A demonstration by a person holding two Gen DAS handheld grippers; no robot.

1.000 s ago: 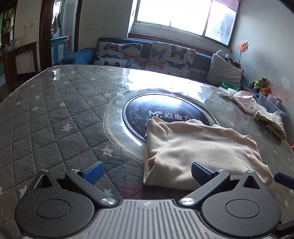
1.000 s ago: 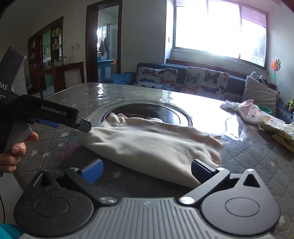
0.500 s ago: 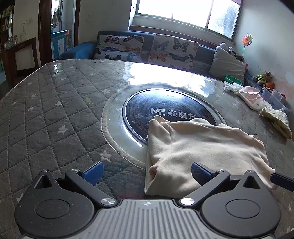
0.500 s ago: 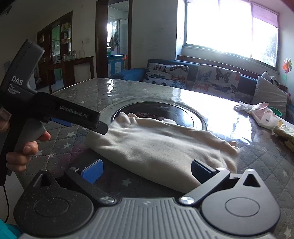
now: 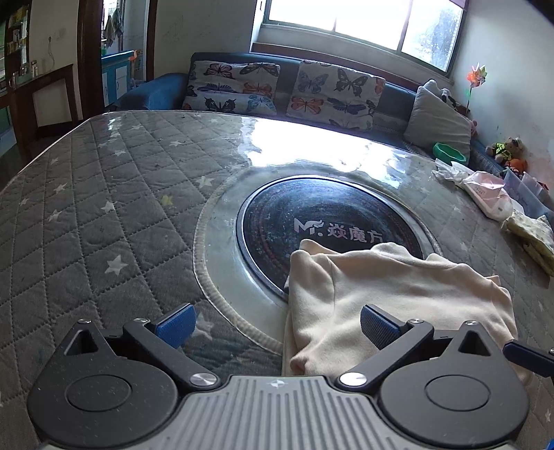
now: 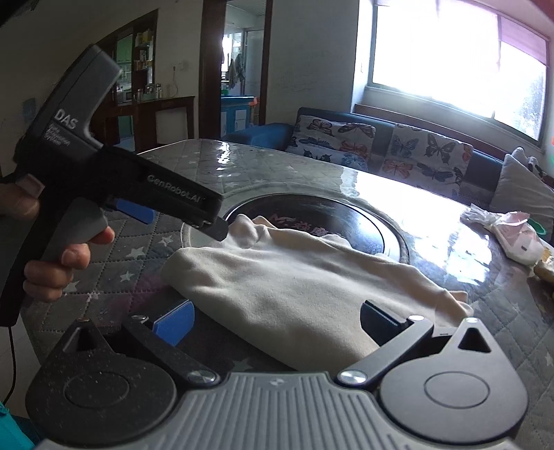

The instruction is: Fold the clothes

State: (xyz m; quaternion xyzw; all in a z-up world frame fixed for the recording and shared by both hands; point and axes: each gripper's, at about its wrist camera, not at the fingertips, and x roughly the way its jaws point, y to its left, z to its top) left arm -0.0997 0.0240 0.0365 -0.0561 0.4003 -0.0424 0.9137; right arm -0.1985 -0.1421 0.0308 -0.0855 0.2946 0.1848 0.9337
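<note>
Jaws apart, both grippers flank cream garment [image 5: 387, 294].

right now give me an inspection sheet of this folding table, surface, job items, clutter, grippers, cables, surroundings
Surface: grey quilted star-print table with a black round centre plate, glare on its far side.
Job's things: cream garment, folded, lying partly over the plate.
Clutter: pink-and-white cloth bundle and yellowish patterned cloth at the right edge.
Grippers: left gripper open, empty, above the garment's left edge; right gripper open, empty, over its near edge.
Cables: thin black cable below the hand holding the left gripper.
Surroundings: sofa with butterfly cushions, window, doorway, soft toys.
</note>
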